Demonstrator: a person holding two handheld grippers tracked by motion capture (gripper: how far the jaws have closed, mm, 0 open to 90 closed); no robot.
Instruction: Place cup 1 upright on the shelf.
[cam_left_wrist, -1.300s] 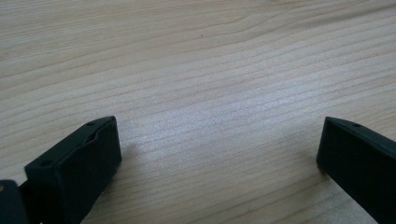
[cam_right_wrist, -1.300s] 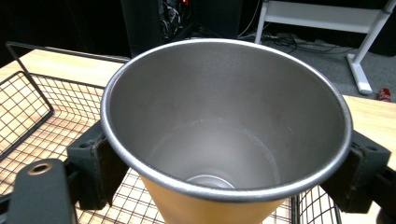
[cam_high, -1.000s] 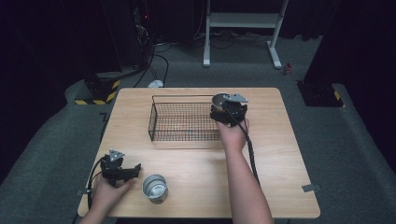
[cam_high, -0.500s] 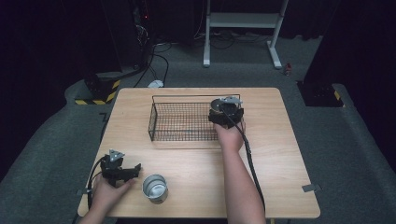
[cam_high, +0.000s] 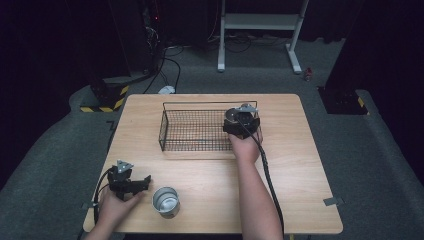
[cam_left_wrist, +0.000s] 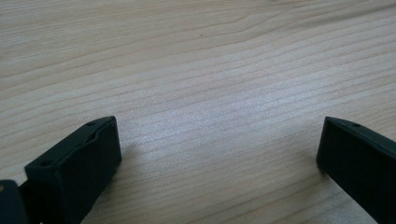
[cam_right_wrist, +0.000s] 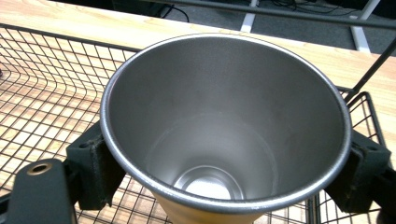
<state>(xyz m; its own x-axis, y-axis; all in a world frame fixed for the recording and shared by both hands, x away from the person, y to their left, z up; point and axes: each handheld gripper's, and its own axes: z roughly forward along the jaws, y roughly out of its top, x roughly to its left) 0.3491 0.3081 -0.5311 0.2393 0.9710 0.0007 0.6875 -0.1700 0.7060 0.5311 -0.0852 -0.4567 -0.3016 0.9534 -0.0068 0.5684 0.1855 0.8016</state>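
- A steel cup (cam_right_wrist: 224, 135) is clamped between the jaws of the right gripper (cam_high: 241, 121), one jaw pressed to each side of its wall just under the rim.
- The right gripper view looks straight into the cup: it is upright, its mouth open, the inside bare metal.
- The cup is held over the right end of a black wire basket (cam_high: 195, 131); the mesh floor and the end wall of the basket lie directly beneath and beside it.
- Whether the cup's base touches the mesh cannot be told.
- The basket sits on the far middle of a wooden table (cam_high: 300, 165), its long side running across the table.
- A second steel cup (cam_high: 166, 201) stands upright near the front edge of the table, well apart from the basket.
- The left gripper (cam_high: 131, 183) rests low on the table just left of that second cup, pointing toward it.
- In the left gripper view its jaws are spread wide with bare wood between them.
- Past the table lie grey carpet, loose cables (cam_high: 170, 60) and the legs of a white stand (cam_high: 260, 30).
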